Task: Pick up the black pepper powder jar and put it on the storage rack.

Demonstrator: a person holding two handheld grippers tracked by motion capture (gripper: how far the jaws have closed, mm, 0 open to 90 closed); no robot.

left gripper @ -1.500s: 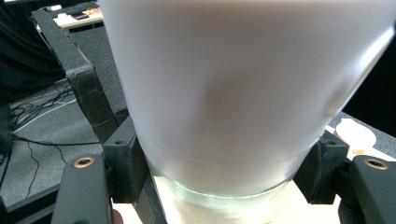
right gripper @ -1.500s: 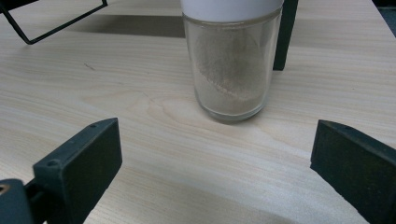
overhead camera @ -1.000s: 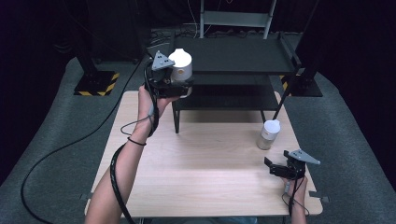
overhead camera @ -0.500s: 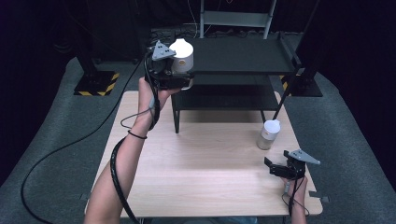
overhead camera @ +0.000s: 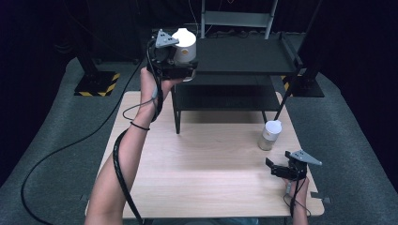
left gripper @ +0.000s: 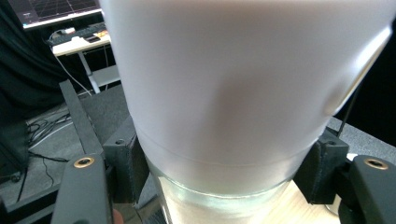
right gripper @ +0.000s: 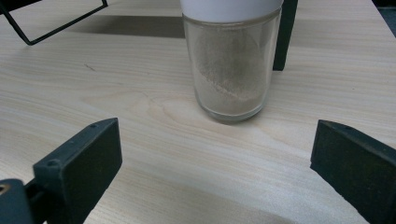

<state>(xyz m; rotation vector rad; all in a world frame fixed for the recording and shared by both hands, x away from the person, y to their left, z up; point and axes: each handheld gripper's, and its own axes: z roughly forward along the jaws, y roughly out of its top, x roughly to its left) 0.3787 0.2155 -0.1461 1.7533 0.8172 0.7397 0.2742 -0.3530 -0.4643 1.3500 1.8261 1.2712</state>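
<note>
Left claw grips white-capped jar at black shelf's left edge.

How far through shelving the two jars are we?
Nothing is shelved yet. In hand: the left gripper is clamped on a white-lidded jar, held up at the top shelf of the black rack. Left: the second jar stands on the wooden table, with the right gripper open before it.

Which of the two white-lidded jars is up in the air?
The jar clamped in the left hand-held gripper, raised beside the black shelf's top. The other jar stands on the wooden table.
</note>
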